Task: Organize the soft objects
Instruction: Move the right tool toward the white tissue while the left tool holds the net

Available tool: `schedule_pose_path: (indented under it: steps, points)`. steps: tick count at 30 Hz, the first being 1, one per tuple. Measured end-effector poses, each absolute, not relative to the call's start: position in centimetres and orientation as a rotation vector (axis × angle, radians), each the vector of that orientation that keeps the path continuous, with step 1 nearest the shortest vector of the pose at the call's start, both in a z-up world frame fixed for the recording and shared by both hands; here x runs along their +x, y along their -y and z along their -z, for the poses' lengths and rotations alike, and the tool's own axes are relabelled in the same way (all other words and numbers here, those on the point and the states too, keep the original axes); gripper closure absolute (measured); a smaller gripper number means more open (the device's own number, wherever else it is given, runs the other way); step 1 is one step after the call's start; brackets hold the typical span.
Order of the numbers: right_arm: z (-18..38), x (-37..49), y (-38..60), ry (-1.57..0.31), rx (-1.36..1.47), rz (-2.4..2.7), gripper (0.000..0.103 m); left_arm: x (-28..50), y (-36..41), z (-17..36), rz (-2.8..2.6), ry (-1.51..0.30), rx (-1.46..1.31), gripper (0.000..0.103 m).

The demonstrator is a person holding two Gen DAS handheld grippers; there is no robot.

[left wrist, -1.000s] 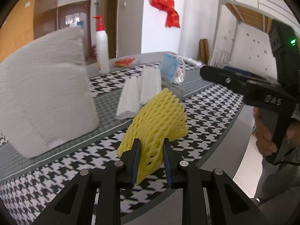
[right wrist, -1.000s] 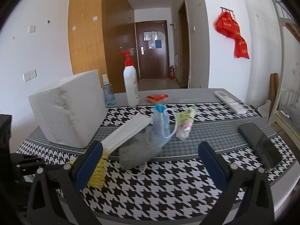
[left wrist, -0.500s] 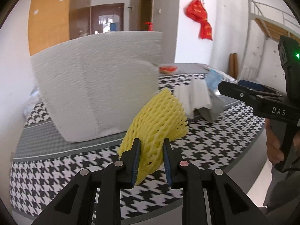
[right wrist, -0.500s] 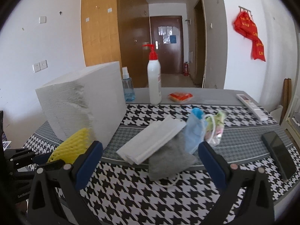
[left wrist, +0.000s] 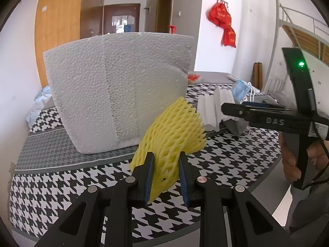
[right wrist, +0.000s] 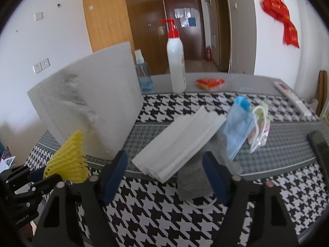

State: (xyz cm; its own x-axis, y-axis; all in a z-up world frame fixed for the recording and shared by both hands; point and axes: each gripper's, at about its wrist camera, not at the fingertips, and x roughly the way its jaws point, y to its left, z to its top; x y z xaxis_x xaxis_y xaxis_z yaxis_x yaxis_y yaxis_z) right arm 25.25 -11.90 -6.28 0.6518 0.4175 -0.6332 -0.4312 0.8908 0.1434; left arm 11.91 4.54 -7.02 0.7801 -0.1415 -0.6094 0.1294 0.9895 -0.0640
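Since a second ago, our right claw (right wrist: 164, 177) has been narrowing its jaws from full width and coming closer to the pile of folded white cloth (right wrist: 181, 142), grey cloth (right wrist: 193, 183) and blue mask (right wrist: 238, 129); nothing is being pressed between them. Our left claw (left wrist: 166, 175) is pinching the yellow foam net (left wrist: 174, 140) above the checked surface (left wrist: 61, 185), just in front of the white foam block (left wrist: 115, 90).
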Motion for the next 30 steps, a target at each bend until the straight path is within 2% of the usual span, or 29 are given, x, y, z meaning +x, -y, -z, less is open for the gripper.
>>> schedule_pose_path:
  steps: [3, 7, 10, 12, 16, 23, 24, 25, 27, 30]
  points:
    - [6.5, 25.8, 11.7, -0.740, -0.014, -0.482, 0.036, 12.1, -4.6, 7.1, 0.148, -0.665, -0.021, 0.078]
    - [6.6, 26.3, 11.3, -0.757, -0.021, -0.493, 0.055, 12.2, -4.5, 7.3, 0.152, -0.674, -0.019, 0.078]
    - [6.8, 26.7, 11.0, -0.772, -0.021, -0.493, 0.062, 12.3, -4.6, 7.4, 0.152, -0.677, -0.027, 0.078]
    - [6.6, 26.8, 10.8, -0.766, -0.027, -0.491, 0.073, 12.3, -4.7, 7.4, 0.150, -0.675, -0.030, 0.078]
    - [6.2, 26.8, 10.1, -0.760, -0.052, -0.507, 0.084, 12.1, -4.8, 7.4, 0.150, -0.673, -0.035, 0.078]
    - [6.8, 27.4, 9.1, -0.809, -0.103, -0.493, 0.081, 11.9, -5.2, 7.4, 0.150, -0.668, -0.049, 0.078]
    - [7.0, 27.5, 9.0, -0.817, -0.107, -0.491, 0.073, 11.9, -5.2, 7.4, 0.151, -0.667, -0.049, 0.078]
    - [7.1, 27.6, 9.0, -0.824, -0.109, -0.487, 0.061, 11.9, -5.3, 7.3, 0.151, -0.666, -0.050, 0.078]
    - [7.2, 27.6, 9.0, -0.822, -0.109, -0.485, 0.049, 11.9, -5.3, 7.3, 0.151, -0.666, -0.053, 0.078]
    - [7.1, 27.6, 8.7, -0.814, -0.114, -0.497, 0.049, 12.0, -5.4, 7.4, 0.150, -0.669, -0.057, 0.078]
